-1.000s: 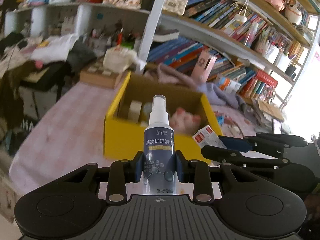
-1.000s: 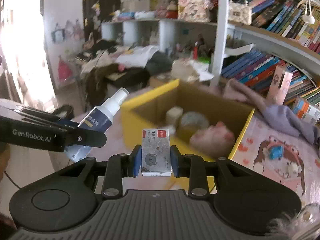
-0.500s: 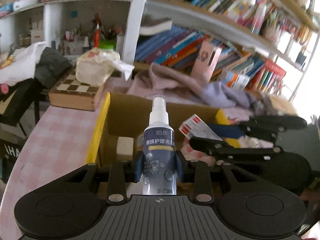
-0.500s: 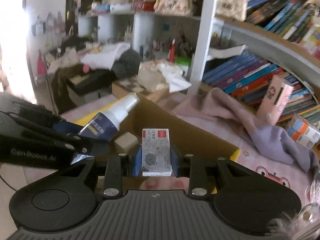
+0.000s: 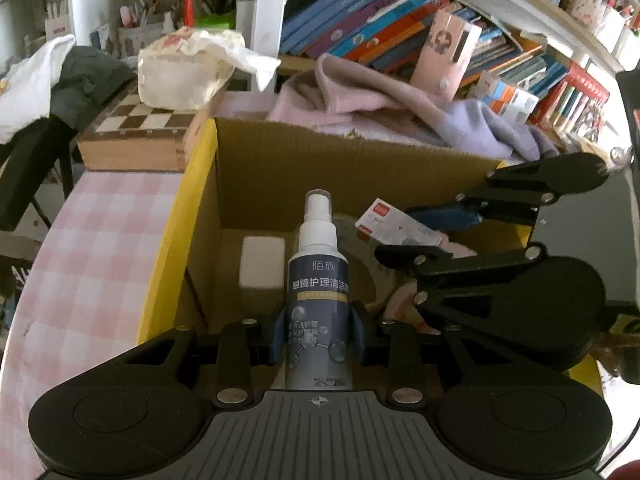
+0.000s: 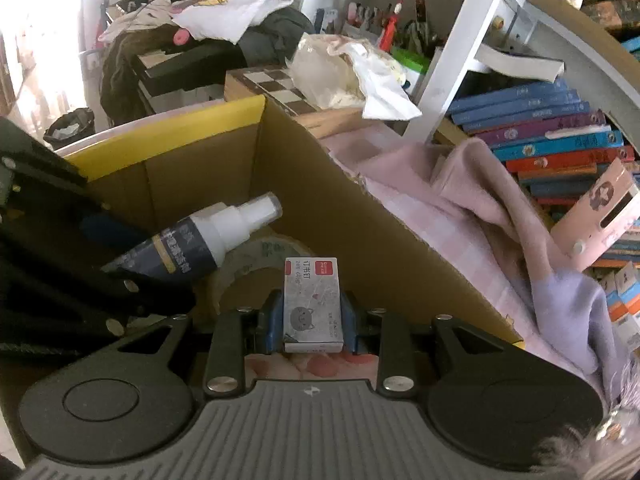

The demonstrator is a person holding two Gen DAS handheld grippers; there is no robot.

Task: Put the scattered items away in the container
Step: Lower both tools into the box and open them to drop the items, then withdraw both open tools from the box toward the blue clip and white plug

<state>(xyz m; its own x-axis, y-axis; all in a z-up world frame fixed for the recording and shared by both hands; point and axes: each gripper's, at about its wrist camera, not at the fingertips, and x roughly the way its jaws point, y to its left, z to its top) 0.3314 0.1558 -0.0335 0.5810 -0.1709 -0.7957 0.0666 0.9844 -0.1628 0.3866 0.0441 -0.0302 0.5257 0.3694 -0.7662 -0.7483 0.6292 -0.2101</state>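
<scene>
While the left wrist view looks down into the cardboard box (image 5: 256,168), the left gripper (image 5: 319,332) sits at lower centre with its blue pads pressed on both sides of a spray bottle (image 5: 319,300), which stands upright between them, white nozzle upward. The bottle hangs over the open box, whose yellow outer wall runs along the left of the frame. On the box floor, just left of the bottle, lies a white block (image 5: 261,262); behind the bottle a roll of tape (image 5: 366,276) is partly hidden. At the right of the frame the right gripper (image 5: 424,232) reaches in from the side, clamped on a small staple box (image 5: 394,228) that is tilted over the box interior. Beyond the far wall lie a pink and lilac cloth (image 5: 400,108) and a chessboard (image 5: 140,128) at upper left, on a pink checked tablecloth (image 5: 100,240).

Seen from the right wrist view, the right gripper (image 6: 312,322) at lower centre grips the staple box (image 6: 312,304) upright between its pads, above the inside of the cardboard box (image 6: 320,200). At the left, the left gripper's dark fingers (image 6: 72,280) hold the spray bottle (image 6: 200,240) slanting, nozzle toward upper right, also over the box. The tape roll (image 6: 248,272) lies beneath both. Something pink (image 6: 316,364) shows just under the staple box; what it is cannot be told. The cloth (image 6: 480,216) drapes outside the right wall, with rows of books (image 6: 540,132) behind.
</scene>
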